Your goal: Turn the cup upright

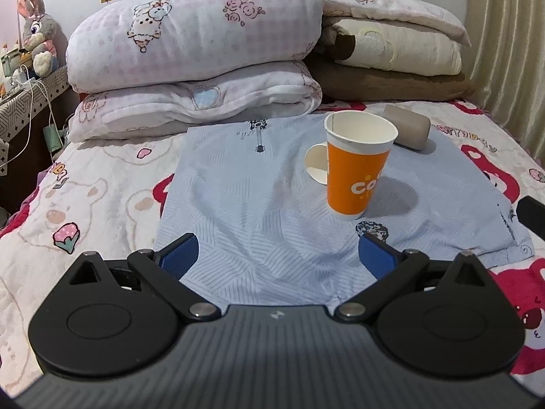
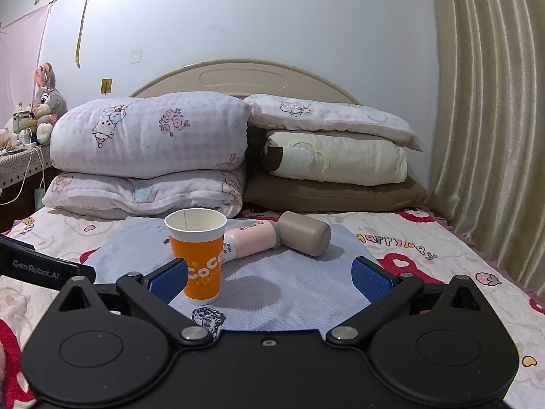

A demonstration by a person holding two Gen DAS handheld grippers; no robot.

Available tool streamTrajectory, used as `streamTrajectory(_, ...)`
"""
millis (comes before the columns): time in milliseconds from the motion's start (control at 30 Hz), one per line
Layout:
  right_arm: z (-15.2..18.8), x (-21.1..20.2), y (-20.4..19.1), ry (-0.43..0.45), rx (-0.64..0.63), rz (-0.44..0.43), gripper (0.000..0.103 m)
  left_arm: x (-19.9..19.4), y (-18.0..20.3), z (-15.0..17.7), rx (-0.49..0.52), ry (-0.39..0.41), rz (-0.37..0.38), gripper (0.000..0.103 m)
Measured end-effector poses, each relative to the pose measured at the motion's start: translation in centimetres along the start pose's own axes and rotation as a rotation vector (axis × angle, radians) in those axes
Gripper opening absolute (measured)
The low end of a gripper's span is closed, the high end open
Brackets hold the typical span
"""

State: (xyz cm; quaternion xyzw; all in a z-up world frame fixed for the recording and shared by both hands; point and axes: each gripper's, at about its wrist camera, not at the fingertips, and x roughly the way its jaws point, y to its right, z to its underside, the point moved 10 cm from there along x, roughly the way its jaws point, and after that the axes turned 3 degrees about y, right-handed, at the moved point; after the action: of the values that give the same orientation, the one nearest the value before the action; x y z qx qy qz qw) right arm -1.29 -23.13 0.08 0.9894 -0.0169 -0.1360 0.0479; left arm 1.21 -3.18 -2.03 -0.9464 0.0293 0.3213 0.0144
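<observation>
The orange paper cup stands upright, mouth up, on the blue cloth spread over the bed, so the flip looks done. Both the left hand-held gripper and right hand-held gripper gape empty, clear of it.

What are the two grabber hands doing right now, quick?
Left gripper: open, holding nothing.
Right gripper: open, holding nothing; the orange cup stands upright near its left finger.

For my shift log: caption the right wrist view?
Orange paper cup upright on blue cloth, open right gripper empty.
</observation>
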Motion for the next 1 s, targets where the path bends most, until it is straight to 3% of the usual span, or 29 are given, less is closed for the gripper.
streamTrajectory(1000, 0.4, 1.1, 0.0, -0.036, 0.001, 0.001, 0.103, 0.7, -1.1, -0.3, 0.025, -0.031, -0.037, 0.102)
